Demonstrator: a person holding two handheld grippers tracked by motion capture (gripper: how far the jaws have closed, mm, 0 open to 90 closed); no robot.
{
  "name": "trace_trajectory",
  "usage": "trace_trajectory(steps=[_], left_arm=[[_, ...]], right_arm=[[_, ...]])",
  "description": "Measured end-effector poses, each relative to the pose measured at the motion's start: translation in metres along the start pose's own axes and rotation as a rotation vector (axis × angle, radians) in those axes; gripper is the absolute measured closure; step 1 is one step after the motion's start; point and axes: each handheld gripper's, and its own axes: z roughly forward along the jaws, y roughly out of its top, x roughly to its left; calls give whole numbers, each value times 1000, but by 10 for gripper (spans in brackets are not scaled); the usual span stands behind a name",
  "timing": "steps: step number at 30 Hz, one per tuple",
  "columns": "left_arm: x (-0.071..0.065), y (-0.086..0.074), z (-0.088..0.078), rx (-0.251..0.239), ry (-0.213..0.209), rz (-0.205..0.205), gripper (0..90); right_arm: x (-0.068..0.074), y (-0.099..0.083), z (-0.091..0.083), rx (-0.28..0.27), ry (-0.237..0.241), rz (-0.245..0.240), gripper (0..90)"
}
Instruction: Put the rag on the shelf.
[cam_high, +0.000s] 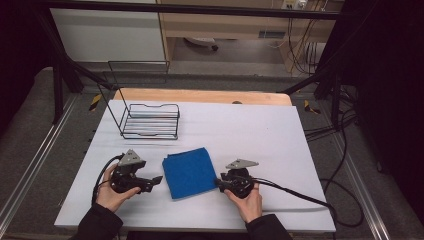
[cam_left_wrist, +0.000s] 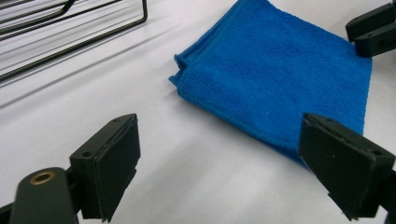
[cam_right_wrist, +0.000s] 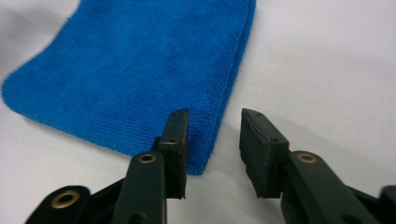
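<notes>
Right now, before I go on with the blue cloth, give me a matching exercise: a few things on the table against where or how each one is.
Things:
1. blue cloth
2. wire rack
3. left tool
4. right tool

States:
A. jaws wide apart, short of the cloth
B. folded flat between the two tools
C. jaws narrowed at a corner of the cloth
D. at the far left of the table

Pairs: 1-B, 2-D, 3-A, 4-C
</notes>
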Motion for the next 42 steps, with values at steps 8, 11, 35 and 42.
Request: trace_trajectory(steps=[8, 11, 35, 42], left_arm=[[1, -1, 2, 7, 5, 1, 138], [1, -1, 2, 8, 8, 0, 141], [12, 41, 51, 85, -36, -23, 465], [9, 39, 67, 178, -65, -6, 713]], right_arm=[[5, -4, 2, 15, 17, 23, 707], [6, -5, 2, 19, 29, 30, 773], [-44, 34, 7, 41, -41, -158, 764], [-38, 31, -18, -37, 0, -95, 622]])
